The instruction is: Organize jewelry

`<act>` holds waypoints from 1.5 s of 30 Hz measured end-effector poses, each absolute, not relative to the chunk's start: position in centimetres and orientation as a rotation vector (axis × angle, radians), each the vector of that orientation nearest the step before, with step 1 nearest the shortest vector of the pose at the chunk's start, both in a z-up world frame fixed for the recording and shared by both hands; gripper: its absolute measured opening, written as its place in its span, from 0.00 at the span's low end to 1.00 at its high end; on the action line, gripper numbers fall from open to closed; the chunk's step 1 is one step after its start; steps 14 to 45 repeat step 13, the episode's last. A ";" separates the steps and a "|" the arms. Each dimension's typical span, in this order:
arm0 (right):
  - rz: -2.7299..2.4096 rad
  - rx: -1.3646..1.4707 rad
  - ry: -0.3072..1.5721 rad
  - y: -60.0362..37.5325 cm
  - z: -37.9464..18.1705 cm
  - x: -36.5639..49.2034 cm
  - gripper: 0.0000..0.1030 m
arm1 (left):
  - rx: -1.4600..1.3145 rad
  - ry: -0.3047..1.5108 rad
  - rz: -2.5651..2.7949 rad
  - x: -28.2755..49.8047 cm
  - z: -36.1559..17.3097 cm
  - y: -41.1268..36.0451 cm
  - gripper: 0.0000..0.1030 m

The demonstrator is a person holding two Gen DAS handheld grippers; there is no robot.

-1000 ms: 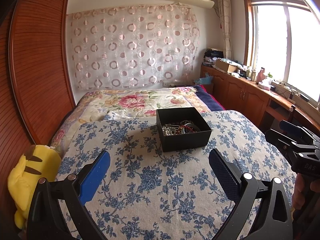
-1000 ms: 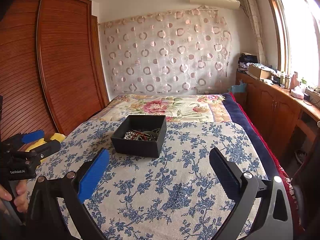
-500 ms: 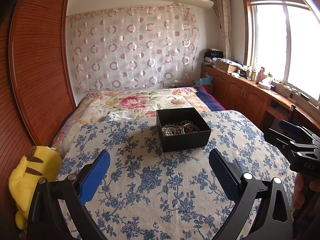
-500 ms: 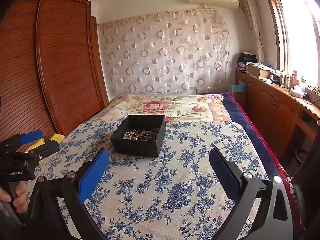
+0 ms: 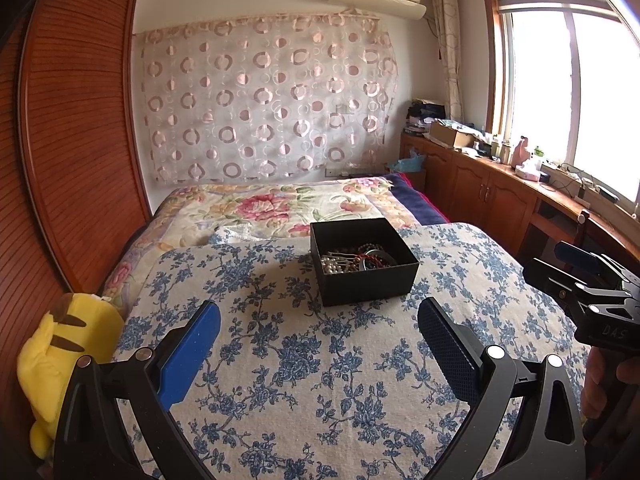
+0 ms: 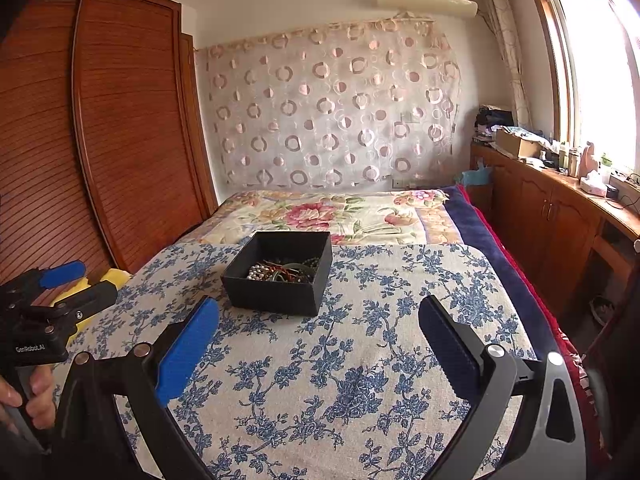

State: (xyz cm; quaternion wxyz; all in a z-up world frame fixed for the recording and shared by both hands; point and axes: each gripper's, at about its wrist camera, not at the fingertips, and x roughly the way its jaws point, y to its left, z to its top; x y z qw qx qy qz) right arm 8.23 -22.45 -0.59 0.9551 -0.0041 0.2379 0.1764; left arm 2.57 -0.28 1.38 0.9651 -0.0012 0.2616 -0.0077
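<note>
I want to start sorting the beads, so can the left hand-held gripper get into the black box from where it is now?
Probably yes. The left hand-held gripper is open and empty, the black box sits lidless just ahead on the blue floral cloth, and nothing lies between them.

A: Where do the two wrist views look from?
B: Low over the blue-flowered bedspread [image 5: 320, 380], facing the curtained far wall.
A: And what do they share?
B: The black box [image 5: 362, 260] [image 6: 280, 276] mid-bed, near, seen from its left and its right.
</note>
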 end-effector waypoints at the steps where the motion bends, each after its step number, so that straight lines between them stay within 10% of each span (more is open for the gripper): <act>1: 0.359 -0.007 0.484 -22.4 -0.6 8.2 0.98 | -0.003 0.529 -0.015 2.5 1.4 -0.3 0.93; 45: 0.360 -0.007 0.483 -22.4 -0.6 8.2 0.98 | -0.004 0.524 -0.015 2.5 1.5 -0.5 0.93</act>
